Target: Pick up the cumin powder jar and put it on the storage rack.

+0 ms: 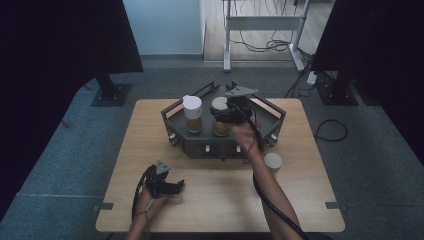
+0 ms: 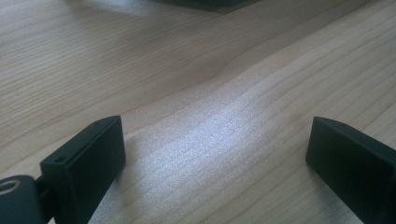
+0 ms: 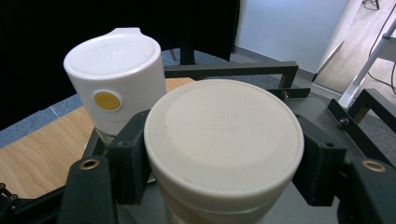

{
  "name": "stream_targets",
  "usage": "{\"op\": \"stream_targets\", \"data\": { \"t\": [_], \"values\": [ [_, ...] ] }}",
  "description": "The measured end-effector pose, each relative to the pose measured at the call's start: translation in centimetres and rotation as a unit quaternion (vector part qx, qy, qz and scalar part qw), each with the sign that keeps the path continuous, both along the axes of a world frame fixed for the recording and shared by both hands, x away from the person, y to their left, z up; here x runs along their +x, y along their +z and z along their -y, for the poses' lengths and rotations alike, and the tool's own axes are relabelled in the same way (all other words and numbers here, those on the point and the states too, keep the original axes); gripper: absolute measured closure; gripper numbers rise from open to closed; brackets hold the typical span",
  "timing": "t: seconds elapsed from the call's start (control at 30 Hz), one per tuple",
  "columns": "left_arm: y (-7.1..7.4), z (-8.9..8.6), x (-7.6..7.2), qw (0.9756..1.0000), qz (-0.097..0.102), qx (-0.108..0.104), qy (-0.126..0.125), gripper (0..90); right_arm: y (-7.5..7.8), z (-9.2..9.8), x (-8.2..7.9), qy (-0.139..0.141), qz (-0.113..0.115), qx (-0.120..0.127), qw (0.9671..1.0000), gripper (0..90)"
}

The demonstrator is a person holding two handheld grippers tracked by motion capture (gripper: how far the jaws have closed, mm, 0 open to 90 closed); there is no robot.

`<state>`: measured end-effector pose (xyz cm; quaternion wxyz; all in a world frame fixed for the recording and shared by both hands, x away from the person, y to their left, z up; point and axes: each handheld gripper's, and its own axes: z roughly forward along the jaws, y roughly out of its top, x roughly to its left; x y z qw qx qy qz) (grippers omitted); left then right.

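Jar [image 1: 220,120] with cream round lid [image 3: 224,135] — upright, lid seated, brown contents in clear body — stands on the dark rack [image 1: 272,122], right of centre, beside a second white-capped jar [image 1: 193,116]

My desk [image 2: 196,93] is pale, matt, grained wood; both jar lids [image 3: 224,135] look like smooth plastic, the rack [image 1: 225,145] dark metal.

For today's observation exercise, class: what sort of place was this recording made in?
Probably a lab or test room, not a home. A lone wooden table stands on grey carpet, flanked by dark curtains, with loose cables and a metal stand behind it.
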<state>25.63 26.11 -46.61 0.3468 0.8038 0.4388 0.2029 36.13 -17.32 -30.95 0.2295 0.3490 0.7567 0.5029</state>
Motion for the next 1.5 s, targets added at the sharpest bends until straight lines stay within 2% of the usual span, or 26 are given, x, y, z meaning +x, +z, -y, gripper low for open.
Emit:
{"op": "stream_targets", "data": {
  "t": [0.2, 0.33, 0.87, 1.5],
  "values": [
    [0.0, 0.0, 0.0, 1.0000, 0.000, 0.000, 0.000, 4.6, 0.0, 0.1, 0.4, 0.006, -0.003, -0.003, 1.0000, 14.0],
    [0.0, 0.0, 0.0, 1.0000, 0.000, 0.000, 0.000, 4.6, 0.1, 0.2, 0.5, 0.010, -0.004, -0.009, 0.9999, 11.8],
    [0.0, 0.0, 0.0, 1.0000, 0.000, 0.000, 0.000, 4.6, 0.3, 1.0, -0.6, 0.008, 0.001, -0.002, 1.0000, 11.5],
    [0.0, 0.0, 0.0, 1.0000, 0.000, 0.000, 0.000, 4.6, -0.2, 3.4, -2.2, 0.001, 0.002, 0.003, 1.0000, 12.3]
  ]
}}
